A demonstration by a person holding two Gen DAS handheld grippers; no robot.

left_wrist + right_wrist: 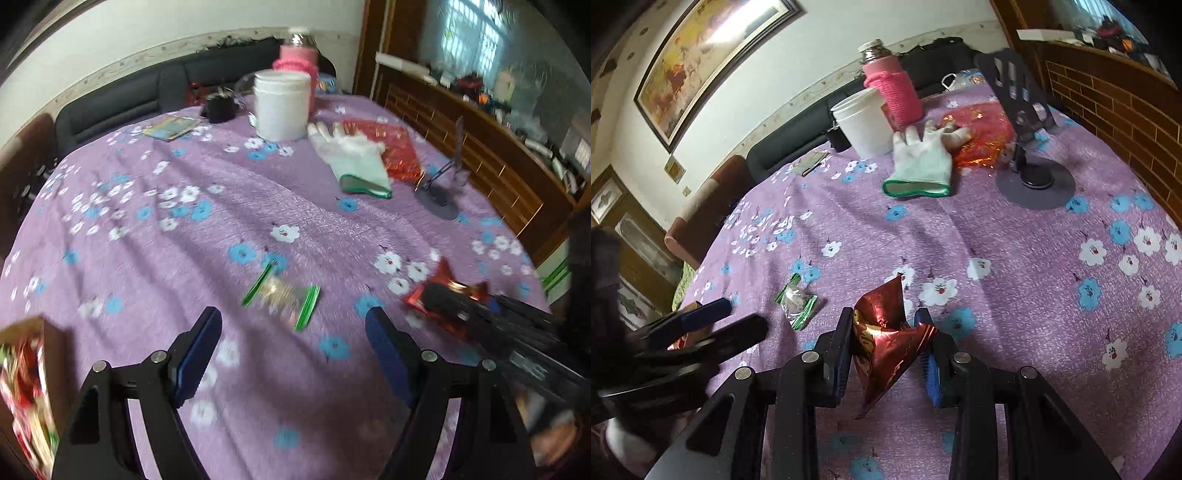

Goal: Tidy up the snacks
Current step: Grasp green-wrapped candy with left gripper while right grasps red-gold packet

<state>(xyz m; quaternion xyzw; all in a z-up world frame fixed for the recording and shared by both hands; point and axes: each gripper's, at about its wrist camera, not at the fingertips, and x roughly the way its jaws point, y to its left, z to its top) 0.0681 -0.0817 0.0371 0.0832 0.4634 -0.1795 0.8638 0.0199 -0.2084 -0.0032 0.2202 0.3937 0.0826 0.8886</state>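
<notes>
On the purple floral tablecloth (1015, 258), one green-edged snack packet (797, 302) lies flat and apart from both tools. In the left wrist view the same packet (282, 297) sits just ahead of the left gripper (293, 328), whose jaws stand wide apart with nothing between them.

The right gripper (884, 325) is closed on a red foil snack packet (886, 336). The packet is pinched between the two fingers, with one crumpled corner pointing up and forward and another hanging down toward the cloth. From the left wrist view this red packet (447, 282) appears at the tip of the right tool, low over the cloth at the right.

At the lower left edge of the left wrist view stands a cardboard box (51, 354) containing red and green wrappers; the blur there makes the contents hard to read, but they appear to be more snacks.

Farther back on the table:
- a white tub (864, 122)
- a bottle in a pink knitted sleeve (892, 88), just behind the tub
- a white glove with a green cuff (923, 162)
- a red foil bag (982, 136), partly under the glove
- a dark stand on a round base (1034, 181)
</notes>
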